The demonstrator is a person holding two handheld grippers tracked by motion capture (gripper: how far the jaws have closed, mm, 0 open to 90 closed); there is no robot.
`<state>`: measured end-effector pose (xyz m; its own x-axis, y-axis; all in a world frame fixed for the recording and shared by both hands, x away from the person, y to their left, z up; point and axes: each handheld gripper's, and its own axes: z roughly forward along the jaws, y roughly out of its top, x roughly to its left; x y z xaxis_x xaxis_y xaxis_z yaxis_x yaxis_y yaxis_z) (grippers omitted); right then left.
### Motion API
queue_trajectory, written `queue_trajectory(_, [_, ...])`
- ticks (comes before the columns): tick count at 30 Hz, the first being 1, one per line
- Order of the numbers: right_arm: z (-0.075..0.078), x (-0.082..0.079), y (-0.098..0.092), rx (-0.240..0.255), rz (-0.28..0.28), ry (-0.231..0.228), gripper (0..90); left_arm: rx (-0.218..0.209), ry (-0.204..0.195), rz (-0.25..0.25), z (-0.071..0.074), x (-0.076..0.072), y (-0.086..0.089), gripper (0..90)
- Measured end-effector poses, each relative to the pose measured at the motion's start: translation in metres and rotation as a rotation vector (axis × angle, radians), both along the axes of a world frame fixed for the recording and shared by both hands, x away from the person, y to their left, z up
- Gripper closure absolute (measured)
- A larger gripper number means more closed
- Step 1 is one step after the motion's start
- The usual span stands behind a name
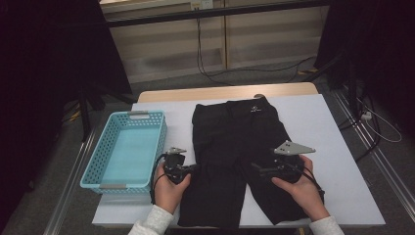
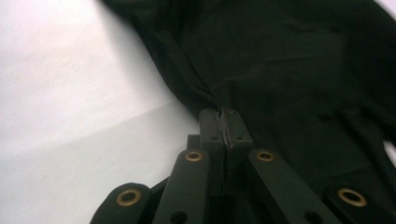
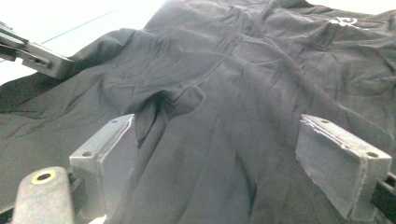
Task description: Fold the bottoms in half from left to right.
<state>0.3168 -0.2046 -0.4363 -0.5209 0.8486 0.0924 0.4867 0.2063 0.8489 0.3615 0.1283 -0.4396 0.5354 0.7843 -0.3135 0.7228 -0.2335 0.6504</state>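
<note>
**While shorts lie flat, left jaws pinch the edge**

Black shorts (image 1: 235,152) spread on the white worktop (image 1: 333,147), waistband far side, beside a teal basket (image 1: 128,149). Left gripper (image 2: 226,122) jaws pressed together on the left leg's outer edge. Right gripper (image 3: 229,154) jaws spread wide, the right leg's fabric between them, unpinched.
</note>
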Motion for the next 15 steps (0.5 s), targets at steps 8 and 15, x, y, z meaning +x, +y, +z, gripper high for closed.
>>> queue_trajectory(8, [-0.004,0.009,0.007,-0.016,-0.012,0.01,13.1,-0.058,-0.017,-0.046,0.006,-0.003,-0.008,89.2])
queue_trajectory(15, [0.0,0.023,0.022,-0.011,-0.024,0.002,13.1,-0.062,-0.037,-0.088,0.004,-0.006,-0.021,89.2])
